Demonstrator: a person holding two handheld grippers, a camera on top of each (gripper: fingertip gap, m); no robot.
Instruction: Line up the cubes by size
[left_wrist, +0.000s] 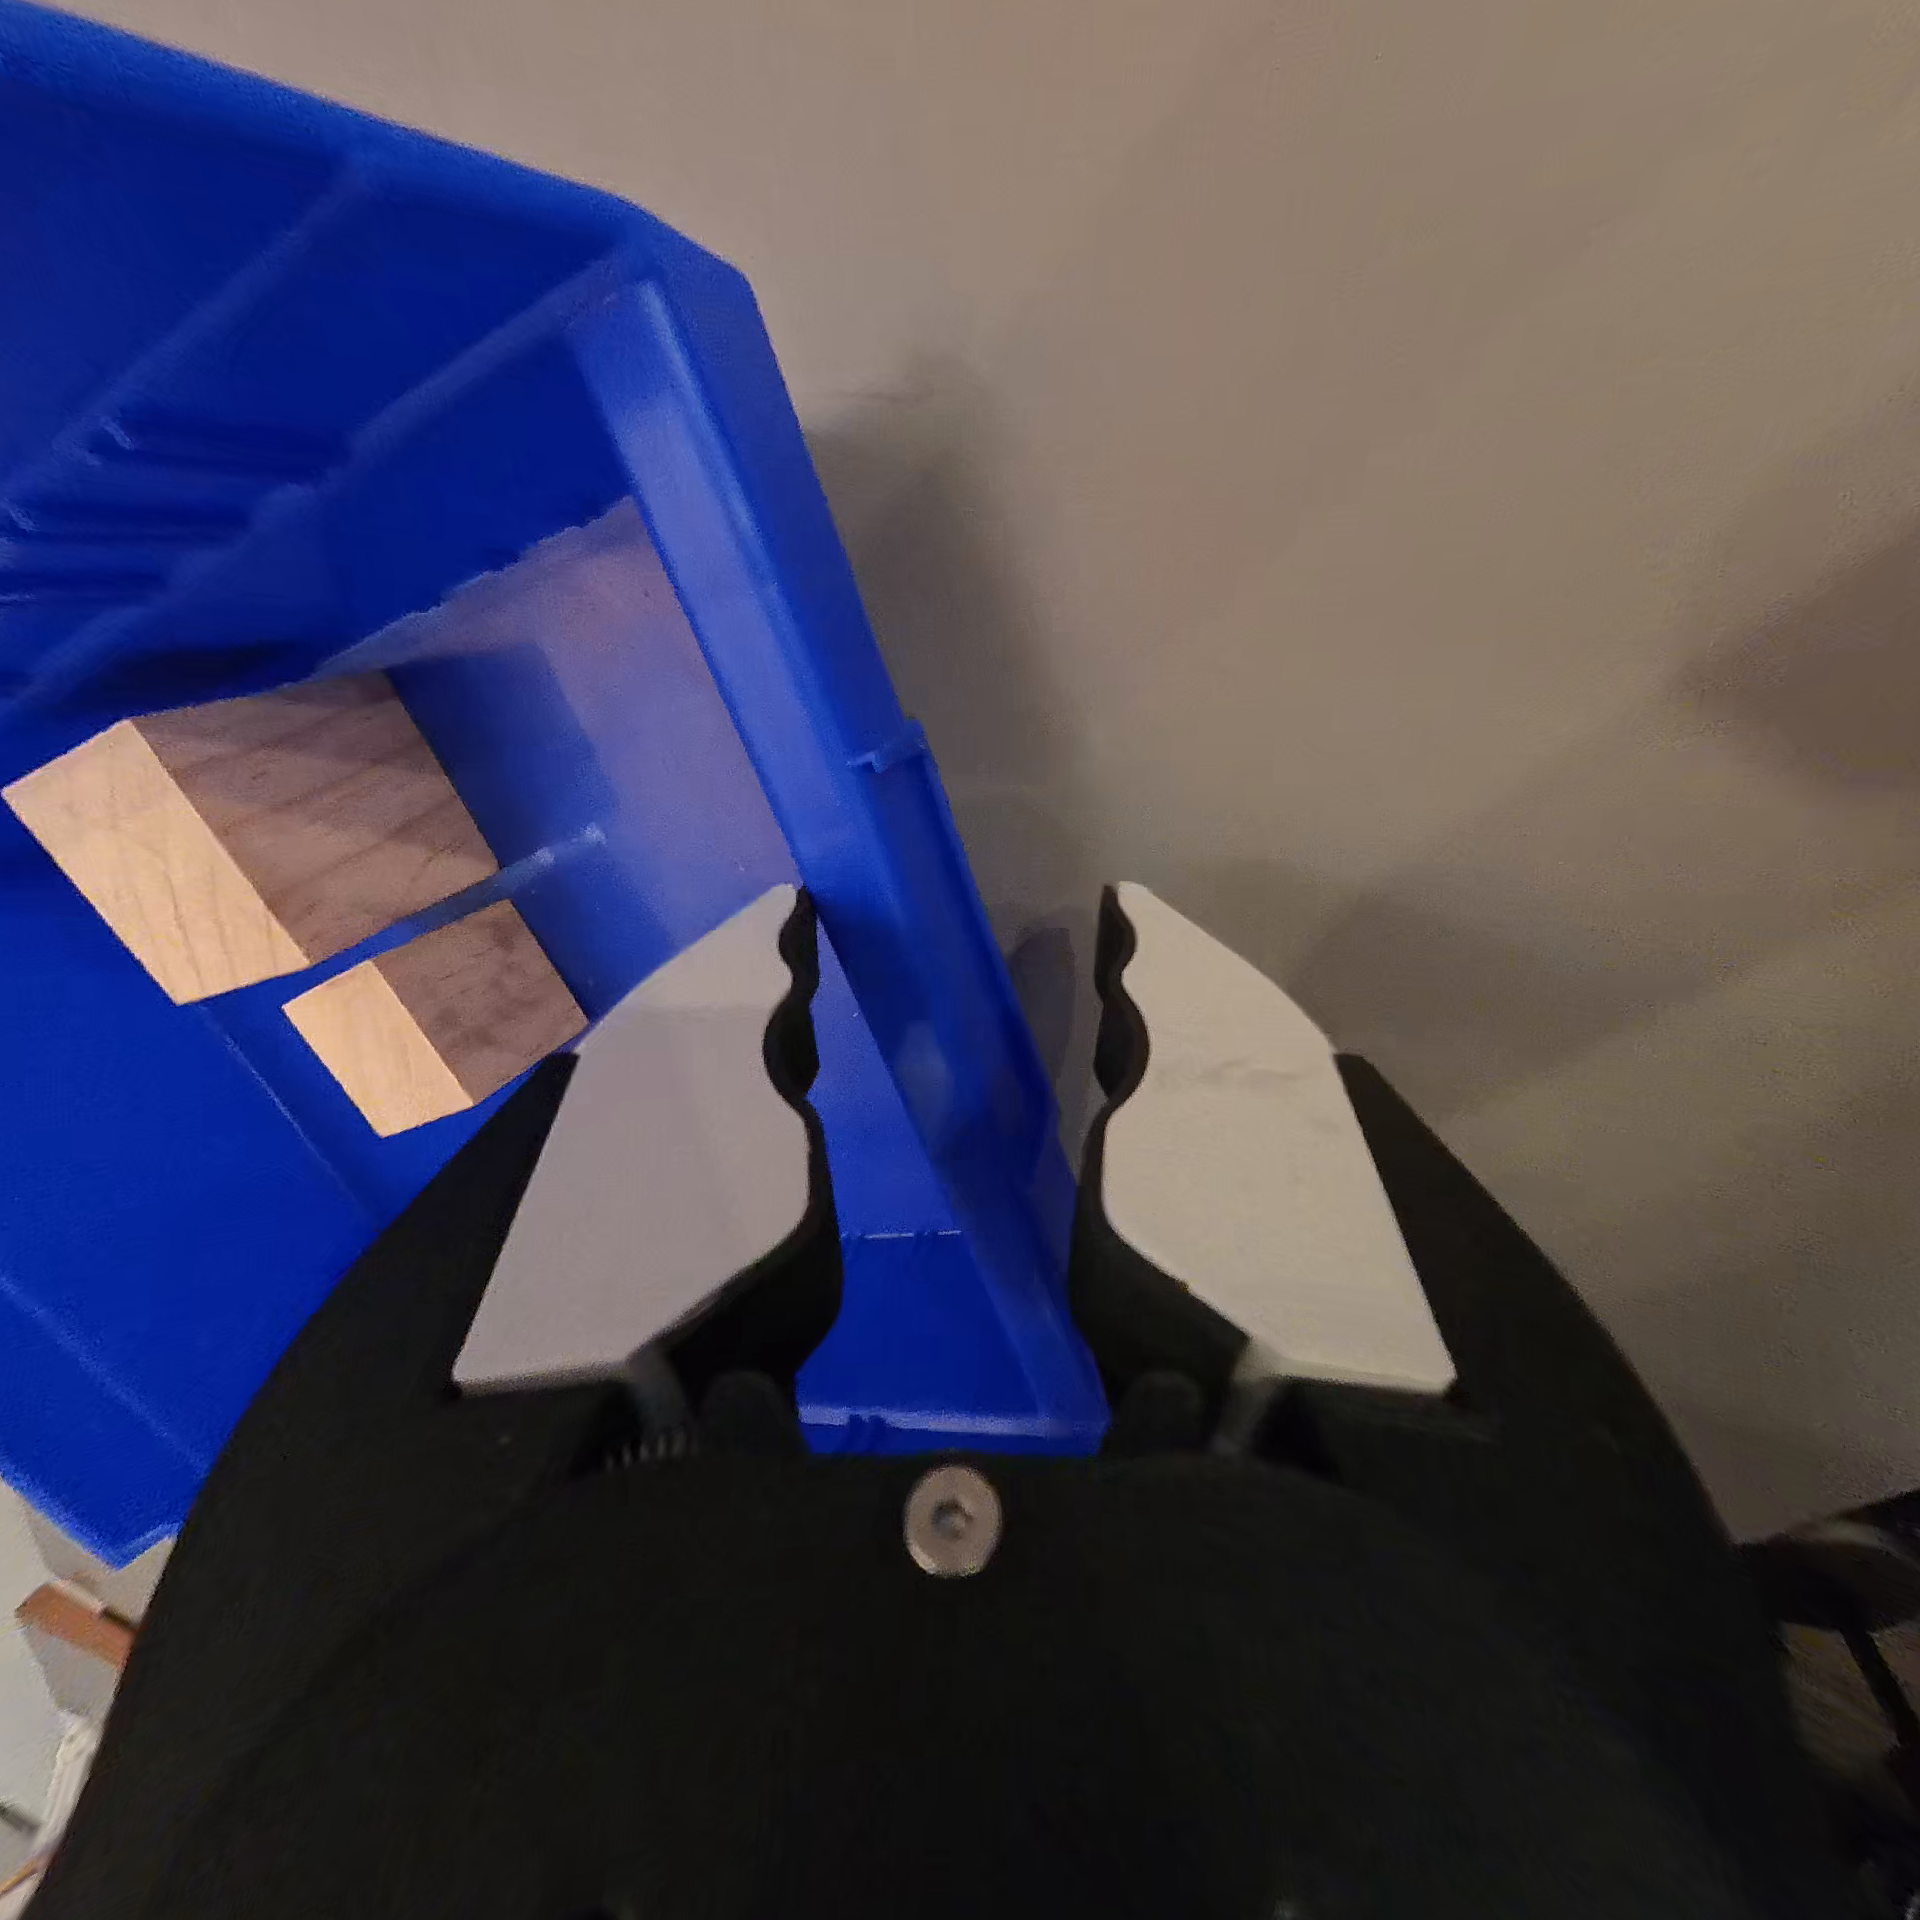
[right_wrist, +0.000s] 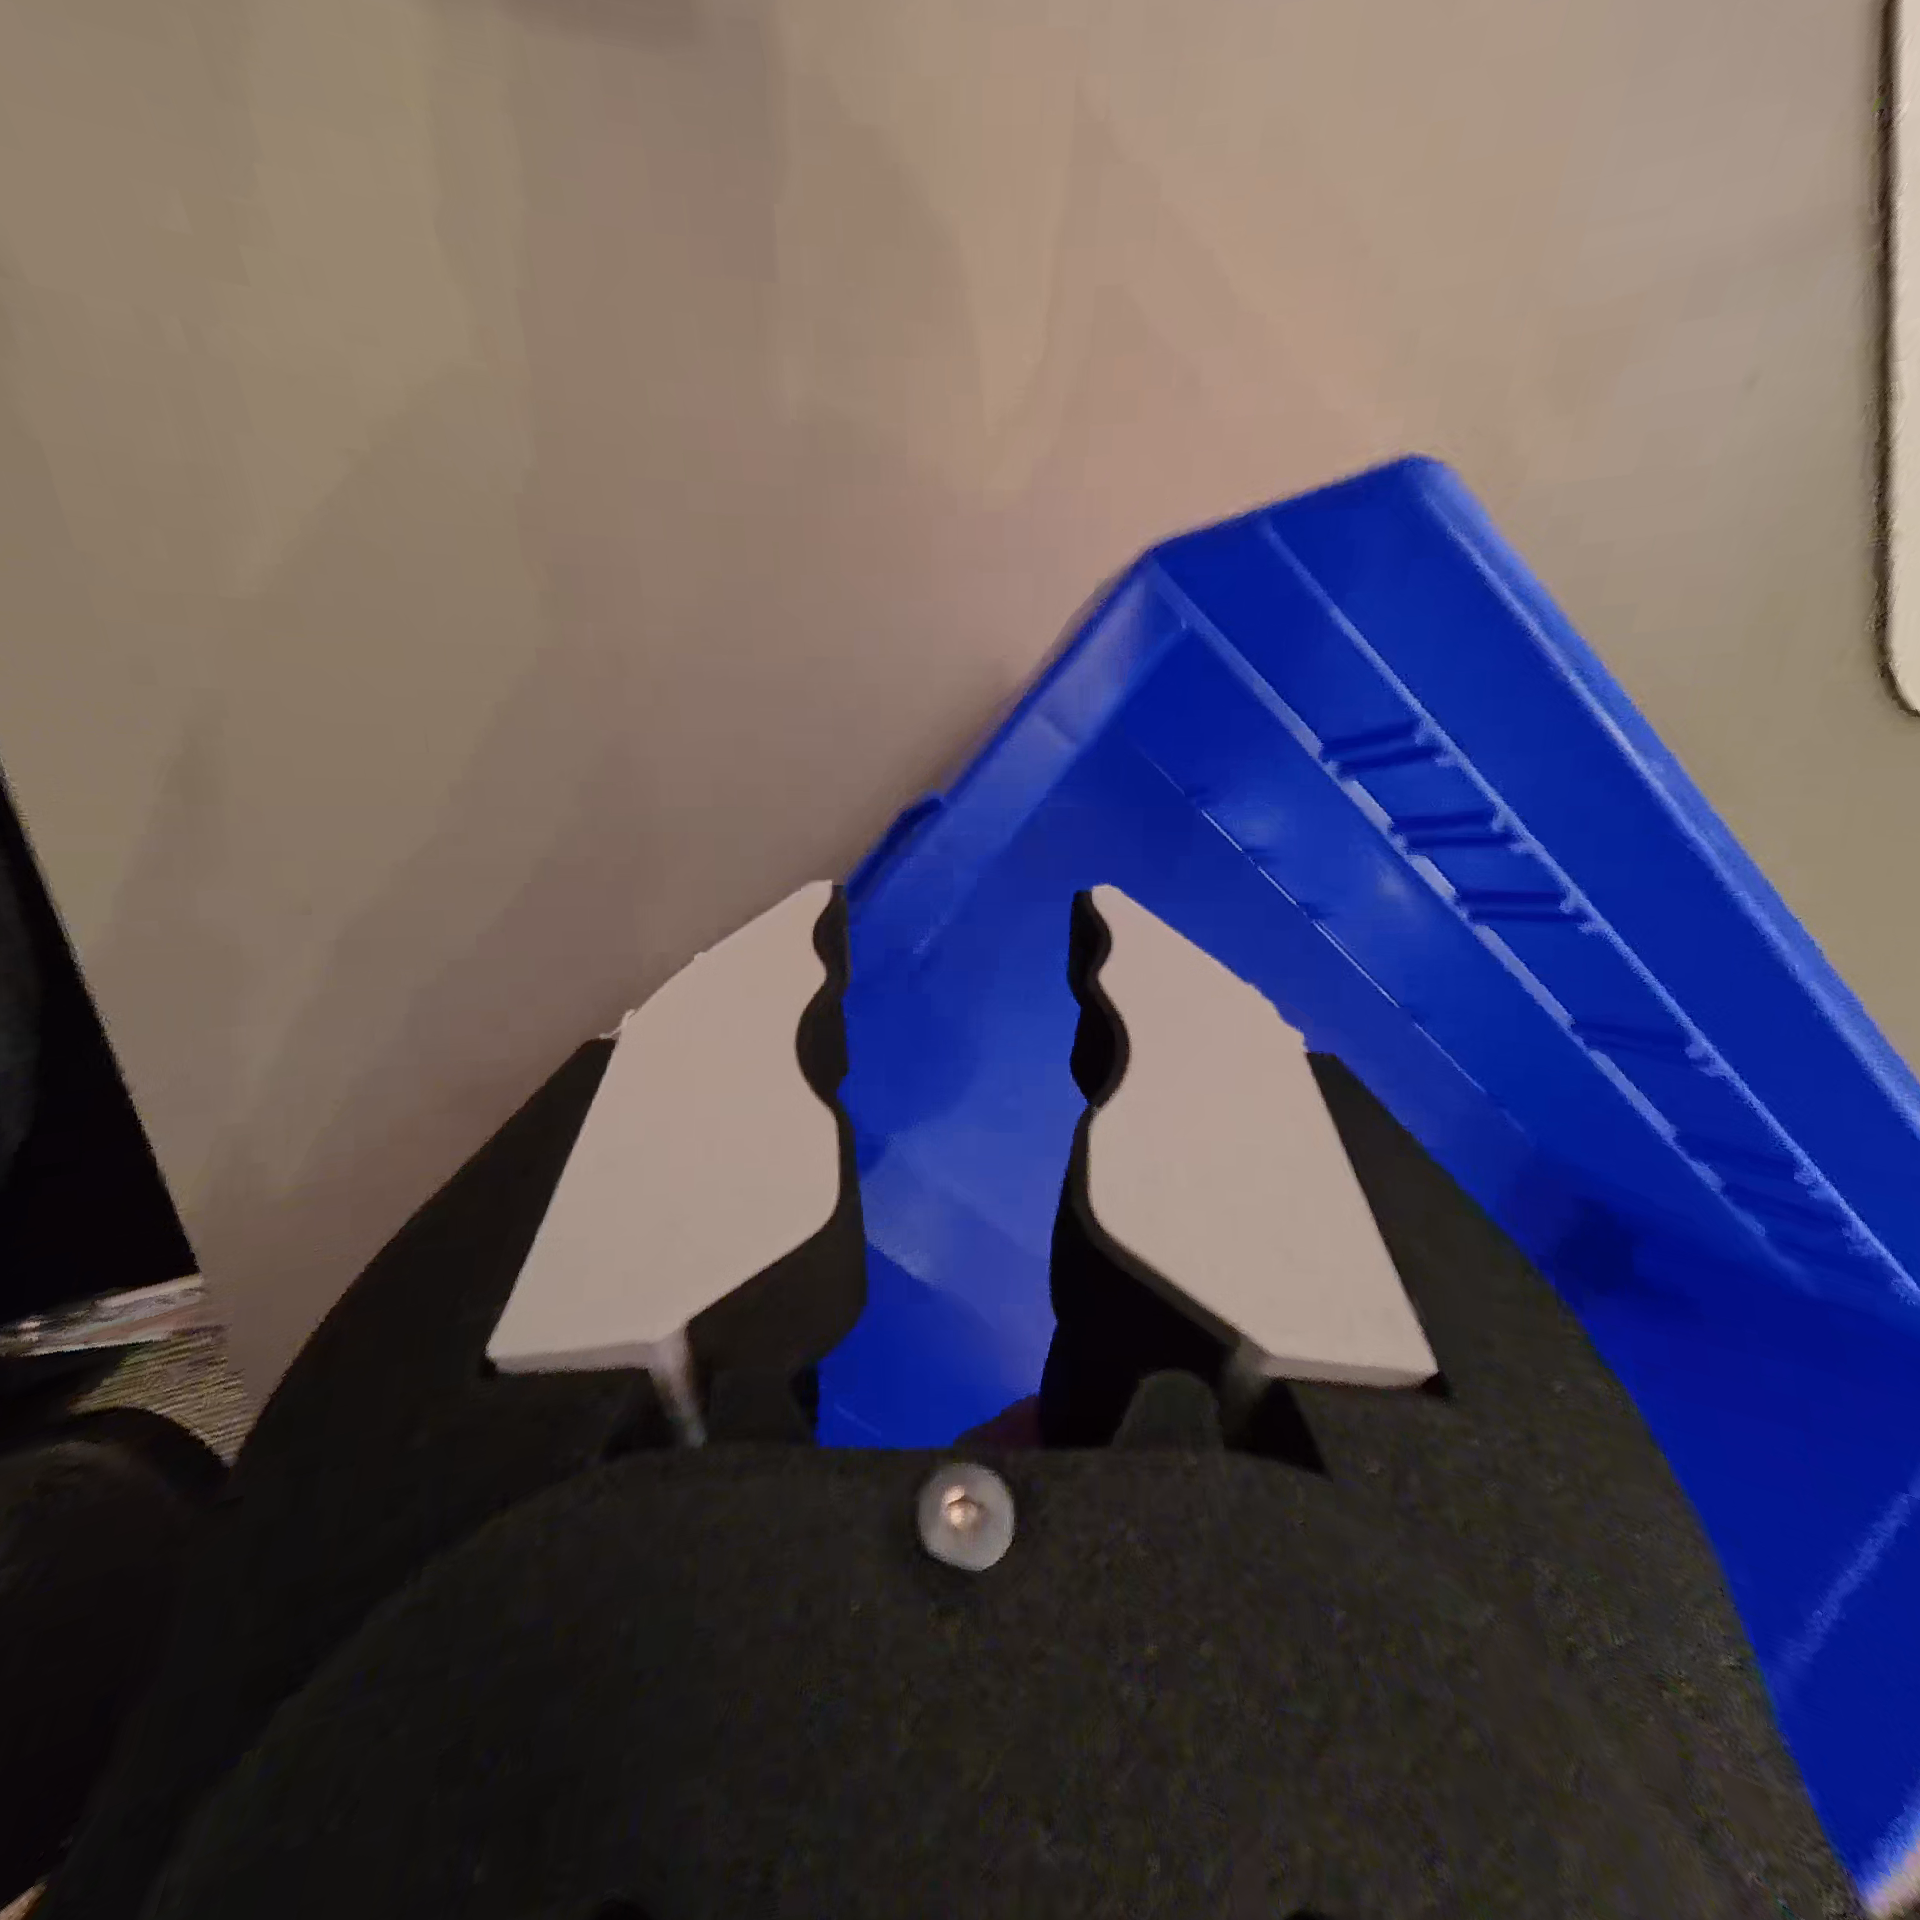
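Beige wall behind — tilted blue bin (left_wrist: 665, 436), two cubes (left_wrist: 249, 831) inside; left claw (left_wrist: 956, 904) and right claw (right_wrist: 956, 904) each clamp its rim.

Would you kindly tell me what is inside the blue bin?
Inside the blue bin, two wooden cubes show: a larger cube and a smaller cube beside it. The left gripper and the bin's walls hide the rest.
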